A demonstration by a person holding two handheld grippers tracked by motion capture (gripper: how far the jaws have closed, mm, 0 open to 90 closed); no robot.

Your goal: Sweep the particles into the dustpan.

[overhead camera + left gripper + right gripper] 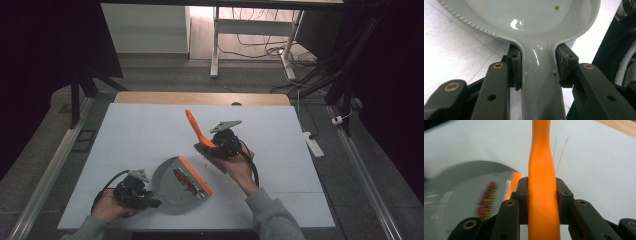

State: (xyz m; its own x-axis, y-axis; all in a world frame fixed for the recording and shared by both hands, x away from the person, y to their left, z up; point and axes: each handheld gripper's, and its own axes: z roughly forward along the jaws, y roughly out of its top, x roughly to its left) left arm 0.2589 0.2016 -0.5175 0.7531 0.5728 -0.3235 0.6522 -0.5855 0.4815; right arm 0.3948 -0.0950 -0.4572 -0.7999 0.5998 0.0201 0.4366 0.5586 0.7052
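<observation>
The dustpan [469,202] is motion-blurred in the right gripper view — its red bits [486,200] a smear.

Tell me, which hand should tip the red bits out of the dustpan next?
Probably the left. The left gripper is already shut on the grey dustpan by its handle, and the red bits lie inside it. The right gripper is busy holding the orange brush up off the table.

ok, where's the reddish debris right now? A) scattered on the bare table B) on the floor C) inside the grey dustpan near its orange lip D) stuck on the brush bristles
C: in the high view the reddish debris lies inside the grey dustpan, just behind its orange lip, while the brush is held beside it.
</observation>
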